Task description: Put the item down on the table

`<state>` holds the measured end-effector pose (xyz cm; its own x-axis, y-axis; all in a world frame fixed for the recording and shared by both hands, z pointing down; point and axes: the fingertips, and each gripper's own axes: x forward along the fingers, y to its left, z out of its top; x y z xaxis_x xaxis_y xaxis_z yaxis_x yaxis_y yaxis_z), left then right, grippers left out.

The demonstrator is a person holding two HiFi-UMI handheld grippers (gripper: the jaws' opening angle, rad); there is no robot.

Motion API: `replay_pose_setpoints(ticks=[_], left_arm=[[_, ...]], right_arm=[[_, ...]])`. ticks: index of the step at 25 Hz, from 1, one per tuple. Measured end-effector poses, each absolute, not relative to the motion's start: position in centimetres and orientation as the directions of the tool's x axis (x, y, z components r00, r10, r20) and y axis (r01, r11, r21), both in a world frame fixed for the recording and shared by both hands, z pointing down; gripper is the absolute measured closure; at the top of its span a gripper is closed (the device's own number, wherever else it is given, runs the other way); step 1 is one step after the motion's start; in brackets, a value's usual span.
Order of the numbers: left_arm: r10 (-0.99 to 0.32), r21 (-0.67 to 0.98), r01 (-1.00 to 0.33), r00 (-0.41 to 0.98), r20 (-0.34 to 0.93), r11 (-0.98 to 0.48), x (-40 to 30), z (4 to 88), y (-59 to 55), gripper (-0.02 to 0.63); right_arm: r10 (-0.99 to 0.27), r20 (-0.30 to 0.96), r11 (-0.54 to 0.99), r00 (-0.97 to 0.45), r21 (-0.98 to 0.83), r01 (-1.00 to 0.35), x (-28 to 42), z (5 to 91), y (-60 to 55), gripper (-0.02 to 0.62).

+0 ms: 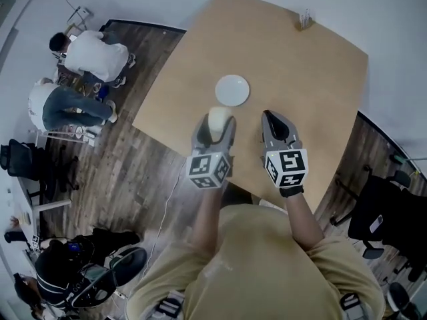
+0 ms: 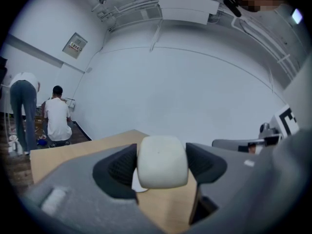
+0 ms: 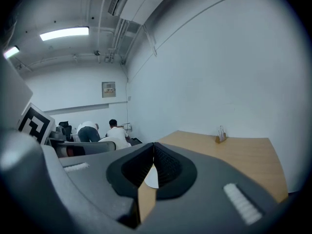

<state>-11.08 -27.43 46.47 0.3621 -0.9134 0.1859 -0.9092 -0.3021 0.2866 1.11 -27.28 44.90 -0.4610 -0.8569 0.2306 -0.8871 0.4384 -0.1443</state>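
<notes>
Left hand-held gripper (image 1: 215,125) clamps the cream rounded block-like item (image 2: 162,161) in the air over the tan wooden bench (image 1: 300,79), right hand-held gripper (image 1: 273,121) pinched shut and empty; releasing too high risks it bouncing off the near edge or into the white round plate (image 1: 232,89).

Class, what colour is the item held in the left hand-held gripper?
Off-white, plain with no pattern. The item shows best in the left gripper view.
</notes>
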Motion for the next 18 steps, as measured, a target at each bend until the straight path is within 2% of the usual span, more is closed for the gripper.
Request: replay_pose_setpoints(ticks=[8,18], left_arm=[[-0.862,0.275,-0.912,0.387,0.328,-0.305,-12.7,54.4,-36.4,0.293],[-0.766,0.198,-0.908,0.419,0.488,-0.370,-11.7,64.7,-45.1,0.293]], right_arm=[[-0.827,0.374,0.381,-0.419,-0.174,-0.908,-0.9,51.5,-33.7,0.589],[-0.794,0.488,0.307,-0.363,-0.194,-0.932,-1.9,57.5,-38.6,0.589]])
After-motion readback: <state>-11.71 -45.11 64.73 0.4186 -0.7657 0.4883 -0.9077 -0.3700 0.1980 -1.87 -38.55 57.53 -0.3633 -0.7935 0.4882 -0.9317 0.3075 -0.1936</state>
